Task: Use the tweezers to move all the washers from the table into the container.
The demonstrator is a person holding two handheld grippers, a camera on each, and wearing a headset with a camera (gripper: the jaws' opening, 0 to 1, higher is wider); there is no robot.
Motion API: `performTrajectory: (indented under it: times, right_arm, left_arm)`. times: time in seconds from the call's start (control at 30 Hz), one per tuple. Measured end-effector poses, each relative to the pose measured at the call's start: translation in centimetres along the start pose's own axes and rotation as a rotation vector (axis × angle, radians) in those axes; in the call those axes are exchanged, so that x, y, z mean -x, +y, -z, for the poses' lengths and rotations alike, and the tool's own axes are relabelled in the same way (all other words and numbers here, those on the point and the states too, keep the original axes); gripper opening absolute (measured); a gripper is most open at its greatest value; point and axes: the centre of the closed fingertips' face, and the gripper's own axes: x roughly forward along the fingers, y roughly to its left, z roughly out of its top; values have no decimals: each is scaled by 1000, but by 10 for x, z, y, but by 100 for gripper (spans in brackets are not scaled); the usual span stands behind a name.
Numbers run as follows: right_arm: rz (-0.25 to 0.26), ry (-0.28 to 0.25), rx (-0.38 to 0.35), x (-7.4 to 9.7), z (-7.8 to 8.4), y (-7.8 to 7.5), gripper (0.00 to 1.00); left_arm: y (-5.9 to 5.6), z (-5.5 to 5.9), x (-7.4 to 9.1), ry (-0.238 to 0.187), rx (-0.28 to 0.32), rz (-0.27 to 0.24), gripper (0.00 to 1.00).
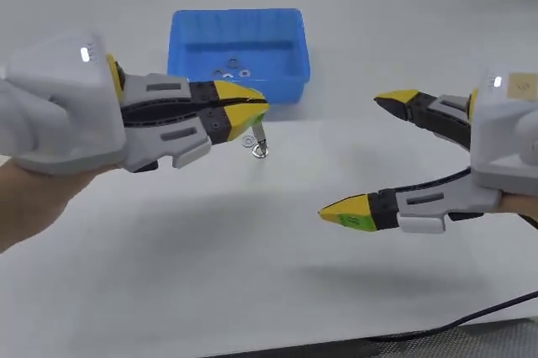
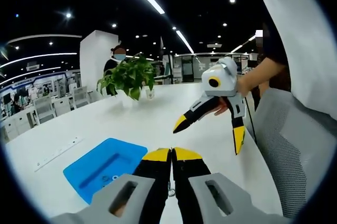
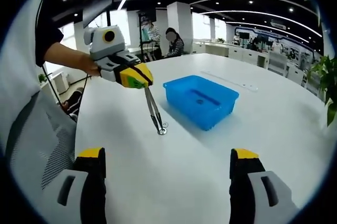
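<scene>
White tabletop (image 1: 252, 257): left gripper (image 1: 256, 110) jaws clenched on tweezers (image 1: 258, 139), probably to pinch washer (image 1: 261, 151) below; bin (image 1: 238, 13) ahead; right gripper (image 1: 351, 156) jaws released, spare.

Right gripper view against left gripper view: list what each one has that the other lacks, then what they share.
Right gripper view: the left gripper from outside, shut on the tweezers, which slant down to a washer at their tips. Left gripper view: the right gripper from outside, jaws wide open, and a potted plant farther along the table. Shared: the blue container and the white table.
</scene>
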Motion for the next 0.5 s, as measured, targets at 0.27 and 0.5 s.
performTrajectory:
  times: [0.27,0.5]
  right_arm:
    - [-5,-5,-14,-2,1,5,97]
    - [-14,-8,-24,-4,1,8,96]
  left_arm:
    - [-2,1,3,19,5,12,4]
    - [-1,1,0,20,35,13,4]
